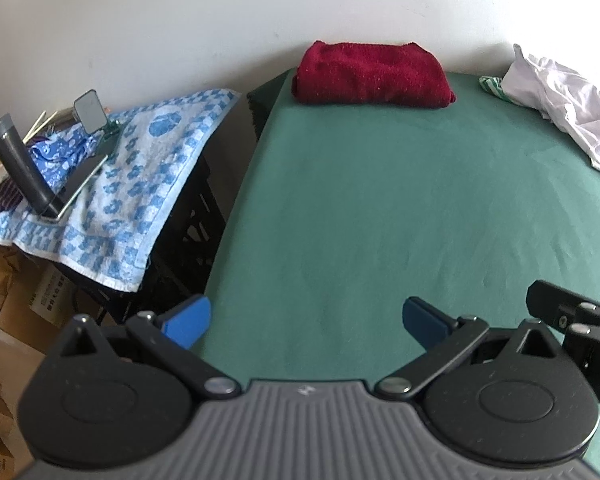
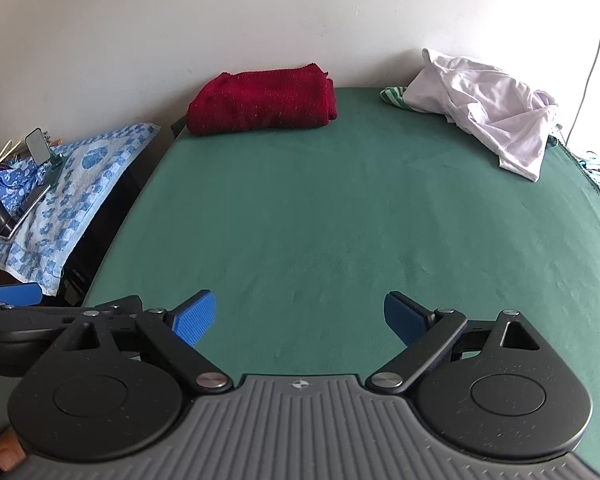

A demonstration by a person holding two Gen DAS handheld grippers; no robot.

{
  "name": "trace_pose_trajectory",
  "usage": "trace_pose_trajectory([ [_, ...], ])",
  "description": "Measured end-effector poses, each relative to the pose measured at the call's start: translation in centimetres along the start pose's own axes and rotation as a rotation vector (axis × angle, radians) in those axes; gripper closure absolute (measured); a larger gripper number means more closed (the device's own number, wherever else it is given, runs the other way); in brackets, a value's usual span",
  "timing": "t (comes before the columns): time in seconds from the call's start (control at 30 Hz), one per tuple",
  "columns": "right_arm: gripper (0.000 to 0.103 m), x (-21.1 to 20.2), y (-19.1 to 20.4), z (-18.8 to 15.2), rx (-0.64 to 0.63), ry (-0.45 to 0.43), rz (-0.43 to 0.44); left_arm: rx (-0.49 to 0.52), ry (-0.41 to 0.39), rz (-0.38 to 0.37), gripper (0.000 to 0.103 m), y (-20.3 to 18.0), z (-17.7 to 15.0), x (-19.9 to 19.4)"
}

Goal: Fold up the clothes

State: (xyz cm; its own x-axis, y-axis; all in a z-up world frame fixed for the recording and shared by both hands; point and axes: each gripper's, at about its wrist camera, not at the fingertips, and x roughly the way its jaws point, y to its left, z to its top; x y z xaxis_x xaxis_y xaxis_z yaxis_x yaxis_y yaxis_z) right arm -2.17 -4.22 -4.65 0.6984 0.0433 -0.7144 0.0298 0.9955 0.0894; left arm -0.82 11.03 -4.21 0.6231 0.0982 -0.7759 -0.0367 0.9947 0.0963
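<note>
Right wrist view: both grippers, left gripper (image 1: 306, 322) and right gripper (image 2: 300, 320), are wide open and empty; white shirt (image 2: 496, 116) (crumpled) looks soft and light, take its hem.

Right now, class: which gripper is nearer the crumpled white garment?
Right. The right gripper sits closer to that side of the green table, the white garment ahead to its right. The left gripper is farther left.

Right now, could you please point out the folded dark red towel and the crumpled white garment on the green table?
folded dark red towel (image 2: 263, 100): right wrist view, middle of its top.
crumpled white garment (image 2: 492, 108): right wrist view, centre of the heap.
</note>
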Motion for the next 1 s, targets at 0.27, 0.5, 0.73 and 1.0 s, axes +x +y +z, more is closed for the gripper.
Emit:
trace_pose_trajectory([
  [0.27, 0.01, -0.34, 0.05, -0.12, 0.003, -0.009, -0.001, -0.006, -0.018, 0.001, 0.001, 0.09, -0.2, -0.25],
  [0.5, 0.01, -0.49, 0.05, -0.26, 0.009, -0.01, 0.0, 0.004, -0.033, 0.009, 0.001, 0.25, -0.41, -0.42],
  [0.73, 0.01, -0.51, 0.02, -0.49, 0.015, -0.009, -0.003, 0.008, -0.024, 0.009, 0.001, 0.31, -0.58, -0.26],
  [1.0, 0.01, -0.34, 0.25, -0.77, 0.023, 0.002, -0.004, 0.01, -0.009, 0.016, 0.001, 0.42, -0.82, 0.05],
])
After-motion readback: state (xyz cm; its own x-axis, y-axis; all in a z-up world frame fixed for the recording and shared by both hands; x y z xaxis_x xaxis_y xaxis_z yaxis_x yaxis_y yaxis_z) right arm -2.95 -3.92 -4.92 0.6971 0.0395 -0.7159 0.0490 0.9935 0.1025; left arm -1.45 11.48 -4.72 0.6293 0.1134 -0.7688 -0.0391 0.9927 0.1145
